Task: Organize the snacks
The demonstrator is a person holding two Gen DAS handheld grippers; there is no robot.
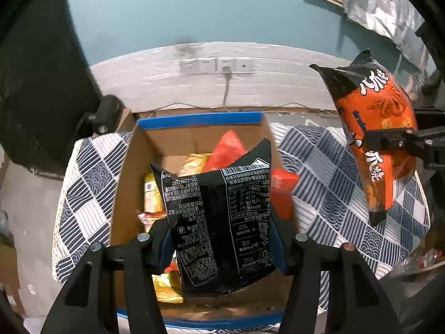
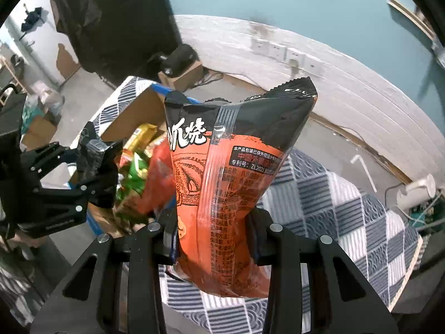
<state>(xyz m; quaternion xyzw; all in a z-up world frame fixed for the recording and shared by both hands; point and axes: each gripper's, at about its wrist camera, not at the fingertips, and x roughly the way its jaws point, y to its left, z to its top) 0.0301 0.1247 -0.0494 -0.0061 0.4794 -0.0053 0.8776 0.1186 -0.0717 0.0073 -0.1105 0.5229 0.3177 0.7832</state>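
My left gripper (image 1: 222,246) is shut on a black snack bag (image 1: 222,220) and holds it upright over an open cardboard box (image 1: 126,183) with blue-taped edges. Several red, yellow and orange snack packs (image 1: 225,153) lie inside the box. My right gripper (image 2: 212,239) is shut on an orange and black snack bag (image 2: 222,183), held upright above the patterned cloth to the right of the box. In the left wrist view that orange bag (image 1: 375,128) hangs at the right with the right gripper (image 1: 389,140) clamped on its middle. In the right wrist view the left gripper (image 2: 91,167) shows at the left, beside the box.
A blue and white patchwork cloth (image 1: 328,183) covers the surface under the box. Behind it run a white wall with sockets (image 1: 217,65) and a plugged-in cable. A small cardboard box (image 2: 183,76) and a dark panel stand at the back left. A white device (image 2: 417,189) sits at the cloth's right edge.
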